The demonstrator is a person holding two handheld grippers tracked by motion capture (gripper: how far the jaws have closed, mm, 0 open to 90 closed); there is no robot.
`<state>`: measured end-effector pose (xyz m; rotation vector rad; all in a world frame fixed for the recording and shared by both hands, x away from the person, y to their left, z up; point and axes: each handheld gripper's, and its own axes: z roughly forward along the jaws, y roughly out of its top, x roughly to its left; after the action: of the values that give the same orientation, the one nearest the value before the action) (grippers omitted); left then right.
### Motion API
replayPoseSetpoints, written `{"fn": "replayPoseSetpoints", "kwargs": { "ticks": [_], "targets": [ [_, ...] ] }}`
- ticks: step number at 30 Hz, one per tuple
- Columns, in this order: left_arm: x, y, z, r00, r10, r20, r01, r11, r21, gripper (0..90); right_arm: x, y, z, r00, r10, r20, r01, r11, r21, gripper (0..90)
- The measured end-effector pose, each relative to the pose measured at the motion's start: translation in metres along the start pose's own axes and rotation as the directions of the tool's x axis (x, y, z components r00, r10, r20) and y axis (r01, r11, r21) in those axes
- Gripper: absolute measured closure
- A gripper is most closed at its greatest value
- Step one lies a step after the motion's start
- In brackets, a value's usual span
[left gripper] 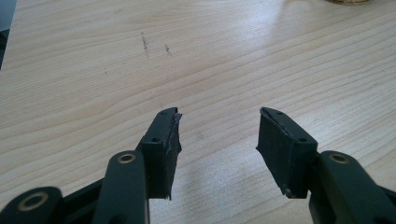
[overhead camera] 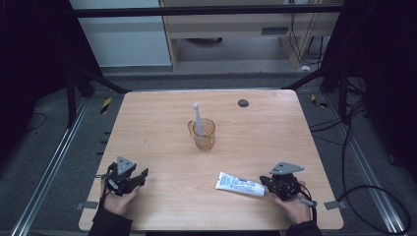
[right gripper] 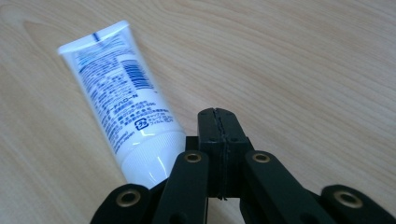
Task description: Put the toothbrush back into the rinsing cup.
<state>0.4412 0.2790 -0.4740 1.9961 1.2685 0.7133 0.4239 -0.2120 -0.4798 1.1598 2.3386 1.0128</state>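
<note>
- While the toothpaste tube (overhead camera: 240, 184) lies flat on the table (overhead camera: 162, 123) at five o'clock of the cup (overhead camera: 204, 134), the right tongs (overhead camera: 265, 183) sit pressed together, empty, beside its cap end.
- The left tongs (overhead camera: 144, 173) gape wide over bare wood at seven o'clock.

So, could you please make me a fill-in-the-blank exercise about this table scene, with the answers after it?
1. The toothbrush stands head up inside the ____.
2. The tube lies flat on the ____.
3. The right gripper has its fingers ____, beside the tube's cap end.
4. The left gripper has its fingers ____, with nothing between them.

Missing words: cup; table; shut; open
</note>
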Motion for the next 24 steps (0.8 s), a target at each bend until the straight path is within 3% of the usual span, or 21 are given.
{"fn": "replayPoseSetpoints", "kwargs": {
  "ticks": [19,24],
  "targets": [
    [0.001,-0.001,0.000,1.0000,-0.007,-0.002,0.007,1.0000,0.000,44.4,0.022,-0.012,-0.007,0.9987,-0.012,-0.050,0.014,1.000,0.027,90.0],
    [0.002,-0.001,0.000,1.0000,-0.005,-0.003,0.005,1.0000,0.000,43.7,0.022,-0.011,-0.008,0.9992,-0.006,-0.039,0.007,1.000,0.022,88.8]
  ]
}}
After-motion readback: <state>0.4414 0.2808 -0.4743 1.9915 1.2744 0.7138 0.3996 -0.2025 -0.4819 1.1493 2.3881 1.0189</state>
